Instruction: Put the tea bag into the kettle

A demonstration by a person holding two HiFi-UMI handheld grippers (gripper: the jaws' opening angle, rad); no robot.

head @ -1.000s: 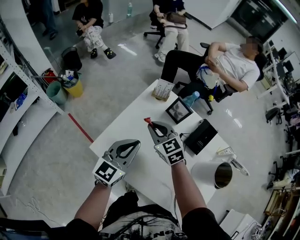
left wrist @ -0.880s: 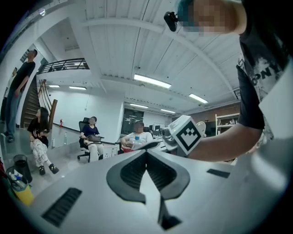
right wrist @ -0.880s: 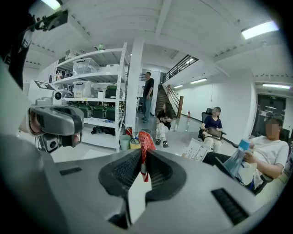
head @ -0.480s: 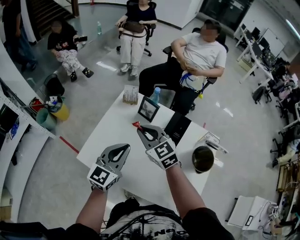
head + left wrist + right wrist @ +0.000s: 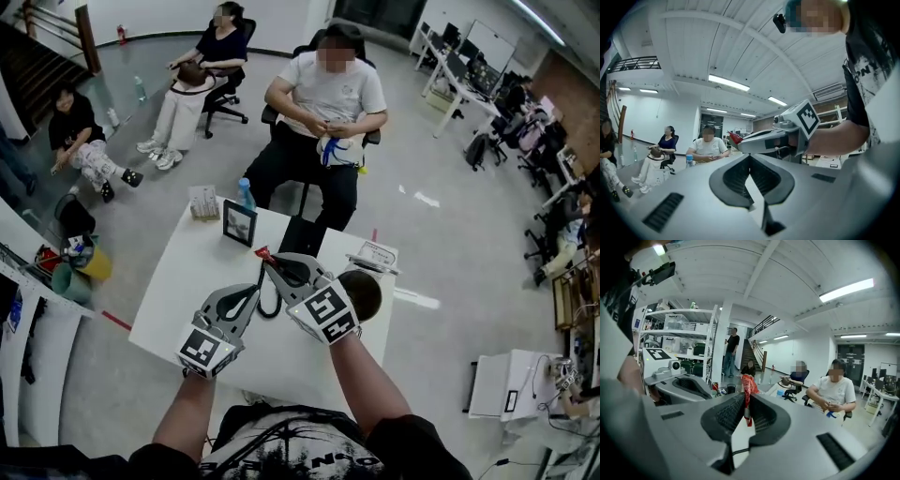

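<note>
Your right gripper (image 5: 270,263) pinched the red tea bag (image 5: 262,252) by a thin edge, left of the kettle (image 5: 367,292). A quick swing could have shaken it loose. Your left gripper (image 5: 251,292) was closed and empty.

Bright, even ceiling strip lights (image 5: 846,289) — fisheye bending, dark vignetted corners

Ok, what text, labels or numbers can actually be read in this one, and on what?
"ON": white print on the wearer's black shirt, rest cut off.
On the left gripper and right gripper: square marker patterns only, no letters.
Red tea bag in the right gripper: no legible print.
The small box on the table: too small to read.
</note>
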